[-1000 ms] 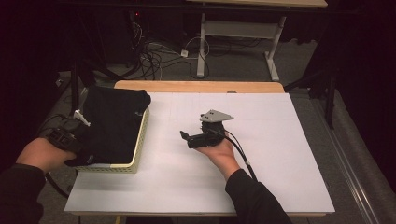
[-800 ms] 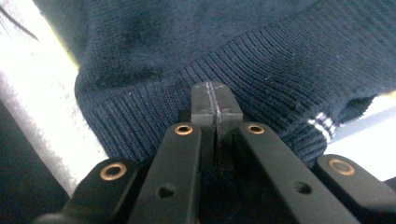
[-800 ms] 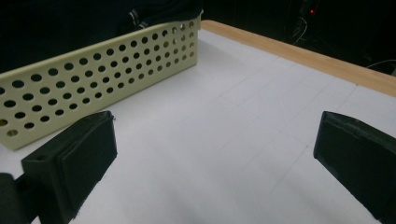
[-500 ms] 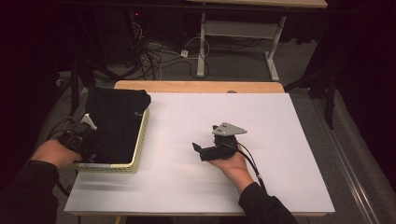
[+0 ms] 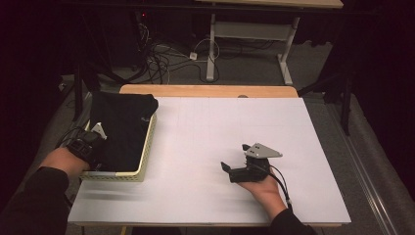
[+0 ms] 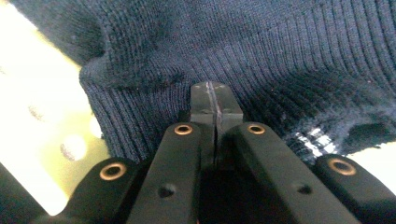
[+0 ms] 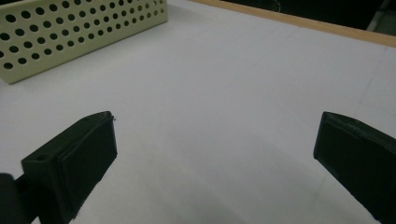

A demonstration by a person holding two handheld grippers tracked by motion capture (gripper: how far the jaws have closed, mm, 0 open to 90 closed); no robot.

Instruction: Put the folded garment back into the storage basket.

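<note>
Lying in the pale yellow perforated basket [image 5: 145, 155] at the left side of the white table [image 5: 205, 142], the dark knitted garment [image 5: 122, 125] fills it and hangs a little over the far rim. The left gripper [image 6: 215, 100] has come down at the near end of the basket, and its jaws are closed together against the ribbed knit, though I cannot tell if any fabric is caught between them. The right gripper [image 5: 235, 170] has moved back toward the near edge of the table, and its jaws are wide apart and empty, so I judge that the left hand alone works on the garment now.
</note>
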